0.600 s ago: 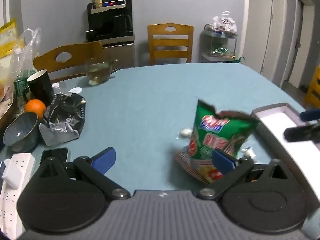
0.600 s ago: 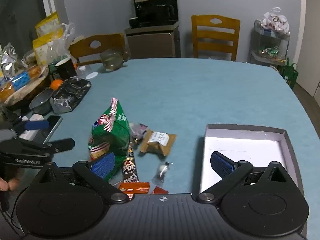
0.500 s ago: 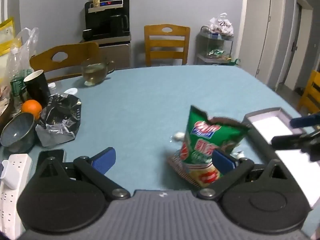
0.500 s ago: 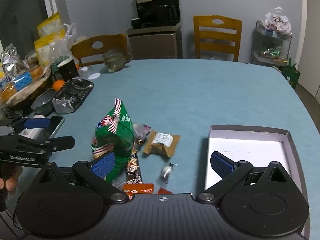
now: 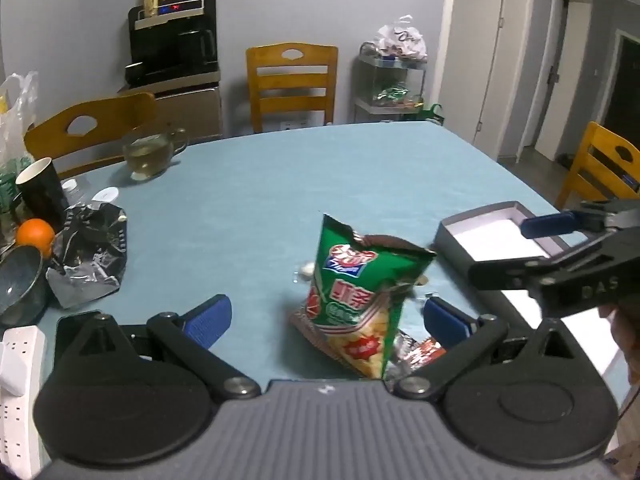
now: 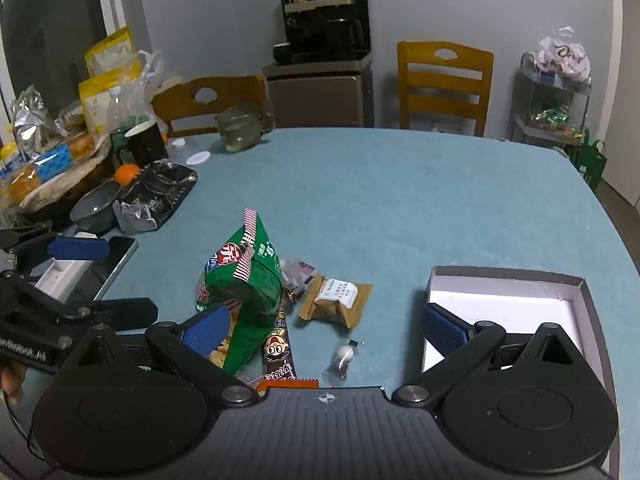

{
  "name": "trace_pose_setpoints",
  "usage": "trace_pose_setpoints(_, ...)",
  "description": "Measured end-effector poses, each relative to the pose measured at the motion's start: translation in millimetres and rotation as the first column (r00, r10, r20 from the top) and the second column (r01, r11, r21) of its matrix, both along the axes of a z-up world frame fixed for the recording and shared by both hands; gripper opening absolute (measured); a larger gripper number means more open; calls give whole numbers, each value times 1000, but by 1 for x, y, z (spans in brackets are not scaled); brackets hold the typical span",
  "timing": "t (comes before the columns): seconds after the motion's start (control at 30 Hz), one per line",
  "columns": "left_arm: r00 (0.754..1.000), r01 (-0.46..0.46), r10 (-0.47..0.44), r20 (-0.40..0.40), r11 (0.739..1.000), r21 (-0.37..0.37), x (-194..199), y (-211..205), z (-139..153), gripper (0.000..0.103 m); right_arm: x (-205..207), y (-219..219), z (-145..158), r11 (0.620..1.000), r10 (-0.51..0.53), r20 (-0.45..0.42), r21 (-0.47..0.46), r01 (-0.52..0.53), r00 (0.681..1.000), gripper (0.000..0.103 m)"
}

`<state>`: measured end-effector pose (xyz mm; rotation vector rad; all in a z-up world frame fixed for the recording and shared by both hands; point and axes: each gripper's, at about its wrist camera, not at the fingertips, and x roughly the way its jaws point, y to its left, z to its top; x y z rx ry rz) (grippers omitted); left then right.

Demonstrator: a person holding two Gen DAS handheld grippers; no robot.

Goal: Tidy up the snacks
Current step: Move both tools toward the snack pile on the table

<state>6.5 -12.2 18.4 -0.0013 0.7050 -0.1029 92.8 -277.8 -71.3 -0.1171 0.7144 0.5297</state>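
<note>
Both grippers have drifted in closer to the snack pile over the last half second, so the green chip bag [image 5: 360, 300] now sits bigger in the left wrist view. Left gripper [image 5: 326, 314] and right gripper [image 6: 324, 326] both have their jaws spread wide, pinching nothing.

That bag stands upright on the blue table [image 5: 260, 200], just left of the open box [image 6: 508, 294]. I'd guess it's light, puffy and crinkly (easy to tip or crush), so taking it by the flat sealed top edge looks safest.

From the right wrist you get the rest of the pile: a brown wrapped pastry [image 6: 336, 300], a dark candy bar [image 6: 278, 354] and a small clear-wrapped sweet [image 6: 344, 356] lying by the bag. From the left wrist the bag hides most of those, but you do see the right gripper hovering over the box.
</note>
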Motion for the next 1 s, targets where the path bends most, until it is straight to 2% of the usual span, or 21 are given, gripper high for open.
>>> trace_pose_setpoints(0.1,999,3,-4,-38,1000,-28,1,0,2,103,0,1,-1,1000,-4,11,-29,4,1000,103)
trace_pose_setpoints(0.23,996,21,-33,-86,991,-132,3,12,0,103,1,2,0,999,-2,12,-32,3,1000,103)
trace_pose_setpoints(0.27,996,14,-26,-90,991,-135,3,13,1,103,2,3,1,999,-1,13,-32,1,1000,103)
trace_pose_setpoints(0.37,997,-14,7,-75,996,-87,0,12,8,103,4,4,1,1000,-3,14,-31,4,1000,103)
trace_pose_setpoints(0.57,999,-10,7,-49,998,-58,-1,8,18,103,8,8,0,999,11,12,-38,-10,1000,103)
trace_pose_setpoints(1.0,998,10,-15,-65,998,-69,6,-1,16,103,15,15,3,998,33,19,-45,-32,999,103)
